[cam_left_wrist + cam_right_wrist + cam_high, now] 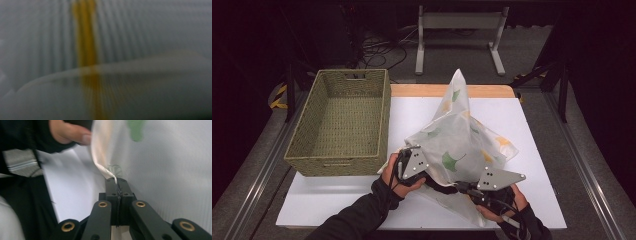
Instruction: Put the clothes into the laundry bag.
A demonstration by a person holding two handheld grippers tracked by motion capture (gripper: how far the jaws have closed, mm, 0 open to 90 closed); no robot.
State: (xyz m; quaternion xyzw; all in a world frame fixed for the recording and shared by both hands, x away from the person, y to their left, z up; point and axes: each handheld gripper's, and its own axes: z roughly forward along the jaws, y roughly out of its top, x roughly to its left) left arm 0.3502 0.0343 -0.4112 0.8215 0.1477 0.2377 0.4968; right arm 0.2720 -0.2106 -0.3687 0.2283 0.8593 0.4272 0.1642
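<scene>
A sheer white cloth [462, 140] printed with green and yellow leaves is lifted off the white tabletop [532, 150], and one corner stands up in a peak at the back. My right gripper [452, 188] is at the cloth's near edge and points left. Its jaws [117, 181] are shut on a folded hem of the cloth [162, 157]. My left gripper [422, 161] is at the cloth's near left corner, its tip buried in the fabric and shut on it. In the left gripper view the cloth [150, 37] lies blurred against the lens with a yellow streak.
A woven green basket [342, 120] with nothing in it stands on the table's left half, close to my left hand. A wooden strip [422, 90] edges the table's far side. A grey metal stand [459, 30] is on the floor beyond. The other hand [70, 132] is at the top left of the right gripper view.
</scene>
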